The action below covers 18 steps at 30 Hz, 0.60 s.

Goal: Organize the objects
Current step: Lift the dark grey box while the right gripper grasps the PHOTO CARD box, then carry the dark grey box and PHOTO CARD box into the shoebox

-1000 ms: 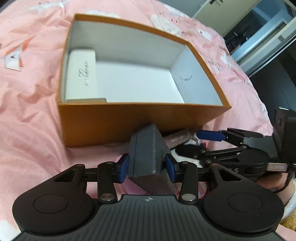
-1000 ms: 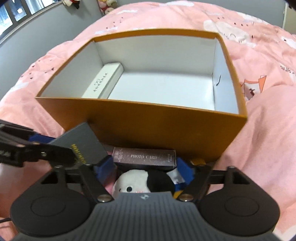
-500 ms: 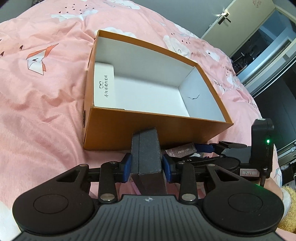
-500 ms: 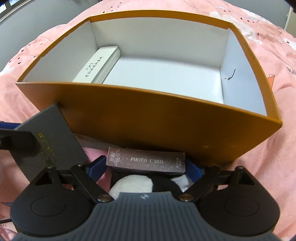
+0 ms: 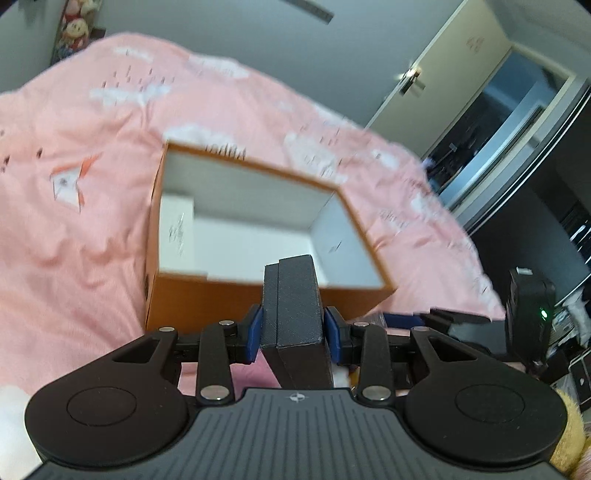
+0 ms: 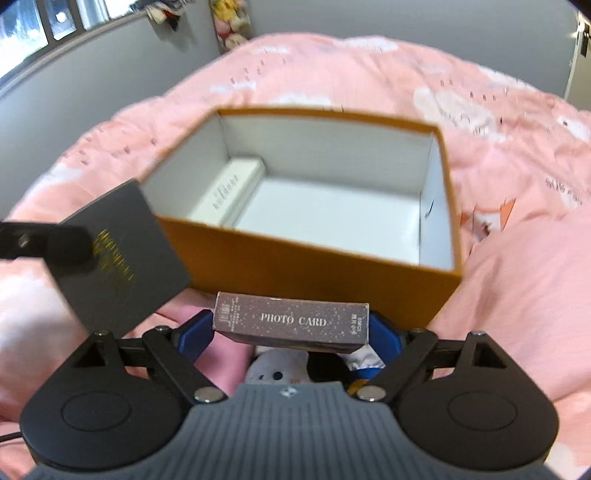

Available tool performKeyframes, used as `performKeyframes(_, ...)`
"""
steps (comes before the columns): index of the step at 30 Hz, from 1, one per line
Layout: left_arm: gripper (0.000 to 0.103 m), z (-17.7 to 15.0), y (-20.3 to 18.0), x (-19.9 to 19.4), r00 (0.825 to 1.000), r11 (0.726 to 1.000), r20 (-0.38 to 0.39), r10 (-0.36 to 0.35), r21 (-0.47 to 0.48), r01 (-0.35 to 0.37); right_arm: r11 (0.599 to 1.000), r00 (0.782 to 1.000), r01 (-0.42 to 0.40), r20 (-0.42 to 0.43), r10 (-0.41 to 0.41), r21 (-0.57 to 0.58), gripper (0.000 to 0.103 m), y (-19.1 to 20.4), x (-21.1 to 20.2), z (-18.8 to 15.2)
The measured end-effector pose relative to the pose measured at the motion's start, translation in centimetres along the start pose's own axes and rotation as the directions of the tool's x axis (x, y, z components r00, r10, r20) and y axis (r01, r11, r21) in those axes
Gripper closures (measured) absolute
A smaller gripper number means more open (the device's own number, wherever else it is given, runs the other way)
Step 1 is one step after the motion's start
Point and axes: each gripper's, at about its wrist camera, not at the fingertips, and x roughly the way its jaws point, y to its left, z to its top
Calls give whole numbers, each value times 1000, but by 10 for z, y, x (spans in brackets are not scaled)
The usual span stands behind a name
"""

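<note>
We saw a pink bedspread (image 5: pixel 92 236) printed with white clouds, grey walls (image 6: pixel 122 74) behind it, soft toys (image 5: pixel 74 33) piled in the far corner, and a pale door (image 5: pixel 447 74) beside a dark doorway.

Both views are smeared by motion blur. The print on the white box (image 6: pixel 229 192) inside the orange box (image 6: pixel 310 266) cannot be read, nor the gold lettering on the dark box (image 6: pixel 118 258). The plush toy (image 6: pixel 275 369) shows only partly beneath the photo card box (image 6: pixel 291 321). The left tool (image 6: pixel 44 240) runs off the left edge.
</note>
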Motion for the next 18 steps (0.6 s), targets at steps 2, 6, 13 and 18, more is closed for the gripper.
performKeyframes(2,63,9,-5,-5,1000,1000,28,-5,2,5,999,999,-30,29,31,-12,15,-1,-19,6)
performKeyframes(6,63,37,-11,-1,998,1000,61,-4,-9,4,995,993,-75,81,80,-71,15,2,-51,30)
performKeyframes(13,63,76,4,83,997,987,-27,78,-136,-81,993,997,-37,57,43,-113,15,-23,-24,83)
performKeyframes(18,63,75,20,150,978,971,-164,127,-181,-156,986,999,-12,-54,3,-169,15,-37,36,98)
